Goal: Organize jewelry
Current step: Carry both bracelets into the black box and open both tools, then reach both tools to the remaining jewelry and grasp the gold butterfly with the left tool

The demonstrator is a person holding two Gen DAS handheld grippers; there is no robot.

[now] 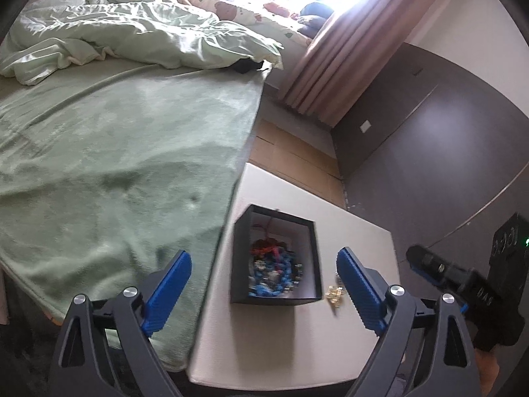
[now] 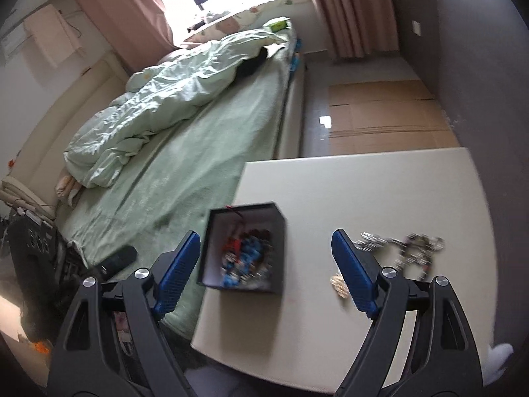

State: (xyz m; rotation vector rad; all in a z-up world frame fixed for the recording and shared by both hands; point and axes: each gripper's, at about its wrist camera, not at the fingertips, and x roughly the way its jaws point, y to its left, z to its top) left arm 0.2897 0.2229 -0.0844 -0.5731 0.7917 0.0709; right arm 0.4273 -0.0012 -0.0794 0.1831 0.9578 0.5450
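Observation:
A black open box (image 1: 238, 258) stands on a white table (image 1: 284, 340) beside the bed. It holds blue and red beaded jewelry (image 1: 272, 271). A small gold piece (image 1: 334, 294) lies on the table just right of the box. My left gripper (image 1: 264, 281) is open and empty, held above the box. In the right wrist view the box (image 2: 279, 258) sits between my open, empty right gripper's (image 2: 266, 264) fingers, below them. The gold piece (image 2: 338, 284) lies by the right finger. A silver chain with dark beads (image 2: 401, 248) lies further right on the table (image 2: 347, 185).
A bed with a green blanket (image 1: 115, 172) and a crumpled duvet (image 1: 132, 33) borders the table's left side. Flattened cardboard (image 2: 380, 109) lies on the floor beyond the table. A dark wall (image 1: 429, 139) stands to the right. The right gripper's body (image 1: 469, 284) shows in the left view.

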